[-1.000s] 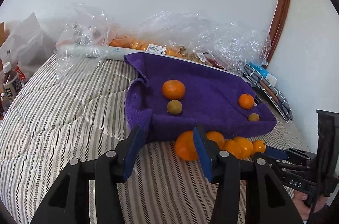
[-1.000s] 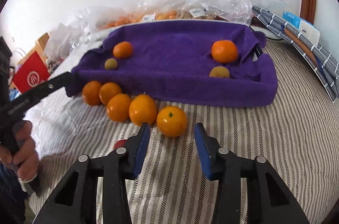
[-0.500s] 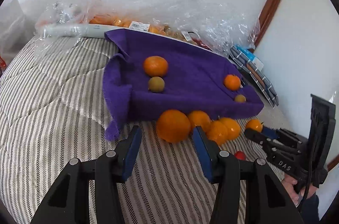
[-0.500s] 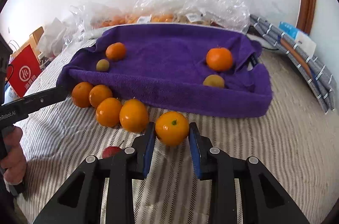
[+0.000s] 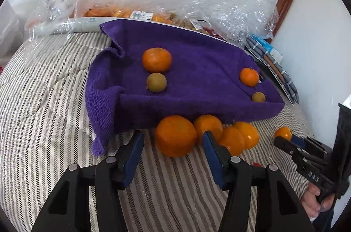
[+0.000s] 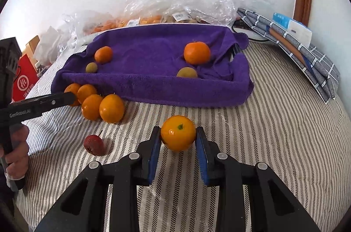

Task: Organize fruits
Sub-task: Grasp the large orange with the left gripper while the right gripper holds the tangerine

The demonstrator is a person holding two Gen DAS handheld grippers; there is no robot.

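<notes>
The right gripper [image 6: 178, 139] holds an orange [image 6: 178, 135] at lower centre, probably just off the bed [image 6: 274, 133]; carry it level onto the towel [image 6: 149, 52]. The left gripper [image 5: 173, 145], fingers apart and opening, straddles another orange [image 5: 175, 135]; close gently.

On the black body of your left gripper [image 6: 41, 105], white letters read roughly "GenRobot.AI", though the middle is blurred. Your right gripper [image 5: 290, 139] carries the raised letters "DAS". The red bag [image 6: 23, 80] shows a white circular logo. The labels on the plastic bags [image 5: 140, 16] have barcodes too small to read.
</notes>
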